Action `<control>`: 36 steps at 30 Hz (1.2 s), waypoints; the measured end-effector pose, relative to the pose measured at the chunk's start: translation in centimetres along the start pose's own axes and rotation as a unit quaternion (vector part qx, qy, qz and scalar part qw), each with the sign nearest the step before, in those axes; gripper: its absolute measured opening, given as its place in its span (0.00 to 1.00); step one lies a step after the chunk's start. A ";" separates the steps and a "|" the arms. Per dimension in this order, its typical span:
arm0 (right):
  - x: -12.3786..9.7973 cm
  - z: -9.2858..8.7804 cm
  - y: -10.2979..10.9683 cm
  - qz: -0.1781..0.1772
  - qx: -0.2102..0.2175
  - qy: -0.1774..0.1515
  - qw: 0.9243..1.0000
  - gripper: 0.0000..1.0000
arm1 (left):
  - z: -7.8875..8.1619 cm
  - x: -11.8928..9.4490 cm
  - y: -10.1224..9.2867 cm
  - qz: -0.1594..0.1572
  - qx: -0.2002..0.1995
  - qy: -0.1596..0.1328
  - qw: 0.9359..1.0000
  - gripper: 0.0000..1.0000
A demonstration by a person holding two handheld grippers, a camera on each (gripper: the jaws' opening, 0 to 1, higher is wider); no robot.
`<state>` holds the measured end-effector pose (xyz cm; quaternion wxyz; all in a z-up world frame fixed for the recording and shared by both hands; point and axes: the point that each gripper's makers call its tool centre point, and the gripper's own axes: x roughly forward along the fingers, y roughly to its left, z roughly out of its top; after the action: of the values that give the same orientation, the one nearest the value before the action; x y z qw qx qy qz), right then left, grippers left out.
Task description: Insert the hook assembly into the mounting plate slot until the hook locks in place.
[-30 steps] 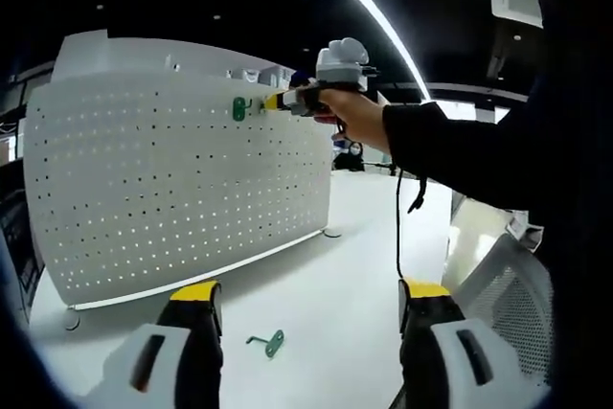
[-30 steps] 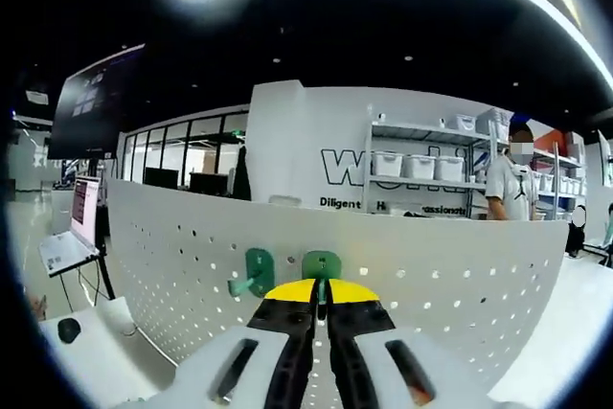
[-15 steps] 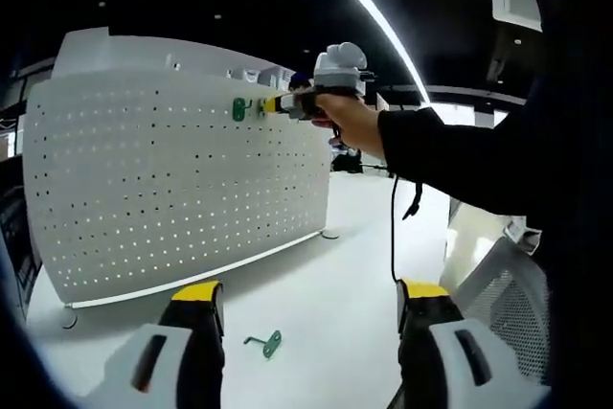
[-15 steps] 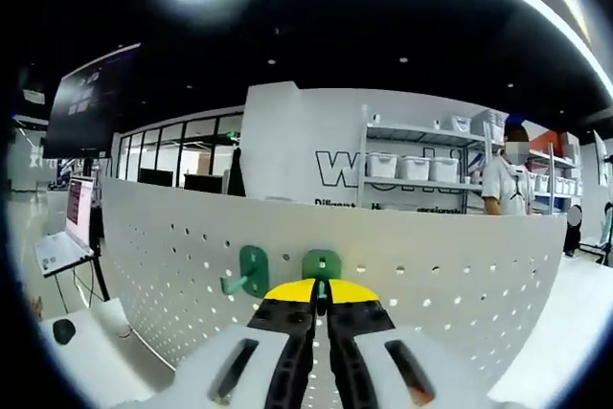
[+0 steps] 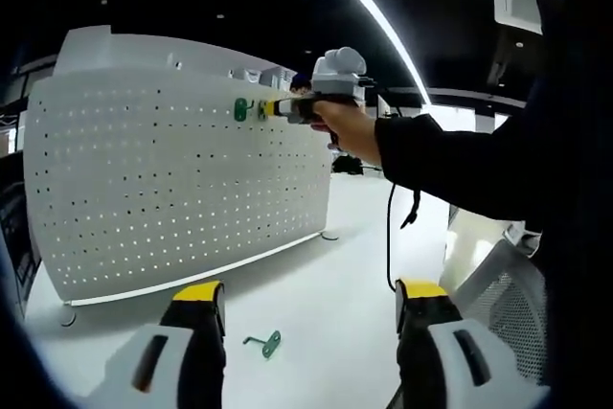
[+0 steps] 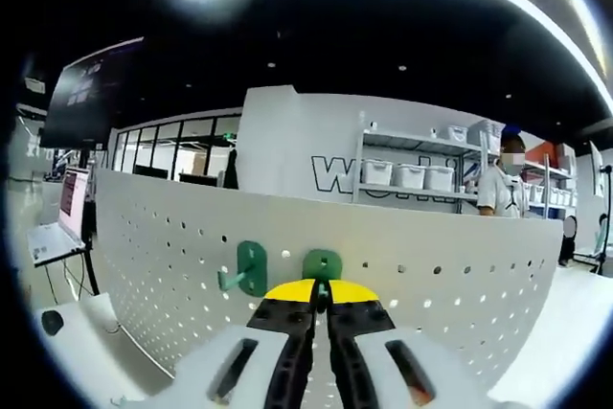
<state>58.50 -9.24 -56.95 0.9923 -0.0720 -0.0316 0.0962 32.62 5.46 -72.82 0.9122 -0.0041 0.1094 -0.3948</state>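
Right gripper (image 6: pixel 321 296): the jaws are together, clamped on a green hook (image 6: pixel 323 264) whose plate lies against the white pegboard (image 6: pixel 460 304) near its top edge. A second green hook (image 6: pixel 246 270) hangs on the pegboard just beside it, to the left in the right gripper view, its prong pointing outward.

Left gripper (image 5: pixel 306 318): the jaws stand apart with nothing between them, low over the white counter (image 5: pixel 335 284). A third green hook (image 5: pixel 265 343) lies flat on the counter between the two jaws as seen in the left gripper view, not touching either.

In the left gripper view the right gripper (image 5: pixel 278 106) is held by a hand (image 5: pixel 351 128) in a dark sleeve, its yellow tips at the upper part of the pegboard (image 5: pixel 172 189), beside the hung hook (image 5: pixel 239 109).

Change from 0.5 s ago: the right gripper remains clamped on its hook, and the hook's position on the pegboard is nearly unchanged. The left gripper has stayed put; the loose hook lies where it was.

Surface and room: the pegboard stands upright on the counter on small feet. Behind it are a white wall with dark lettering, shelves (image 6: pixel 412 174) of white bins, a person (image 6: pixel 503 189) standing at the shelves, a dark ceiling with a long light strip, and a laptop (image 6: pixel 57 222) at the left.
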 end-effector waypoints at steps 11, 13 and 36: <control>0.1 -0.1 0.1 -0.018 -0.059 0.004 0.998 0.01 | 0.1 -0.1 0.3 0.005 -0.002 -0.003 1.000 0.74; 0.0 -0.1 0.0 -0.016 -0.056 0.001 0.998 0.02 | 0.2 -0.1 0.3 0.006 -0.002 -0.004 1.000 0.74; -2.4 -2.3 0.0 0.008 -0.028 0.015 0.999 0.21 | -0.2 0.0 0.4 0.008 -0.001 0.004 1.000 0.74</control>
<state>56.31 -10.07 -59.30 0.9894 -0.1017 -0.0191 0.1023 32.88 5.80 -73.03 0.9150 -0.0020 0.1135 -0.3872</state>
